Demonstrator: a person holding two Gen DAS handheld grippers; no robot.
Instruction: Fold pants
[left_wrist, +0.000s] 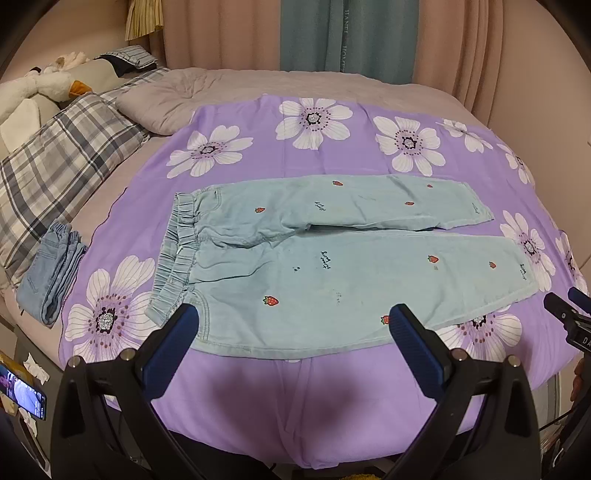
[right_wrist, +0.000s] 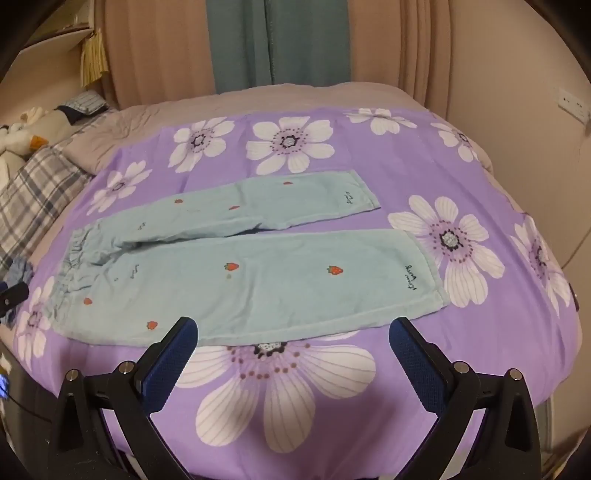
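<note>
Light blue pants (left_wrist: 332, 258) with small strawberry prints lie flat and spread out on a purple flowered sheet (left_wrist: 332, 147). The waistband is at the left and both legs run to the right, slightly apart. My left gripper (left_wrist: 293, 325) is open and empty, hovering over the near edge of the pants by the waist. My right gripper (right_wrist: 293, 338) is open and empty, just in front of the near leg's lower edge of the pants (right_wrist: 258, 280). The right gripper also shows at the right edge of the left wrist view (left_wrist: 567, 314).
A folded pair of blue jeans (left_wrist: 51, 273) lies left of the sheet. Plaid pillows (left_wrist: 62, 162) and plush toys (left_wrist: 40, 88) sit at the far left. Curtains (left_wrist: 347, 33) hang behind the bed. A phone (left_wrist: 22, 395) is at the lower left.
</note>
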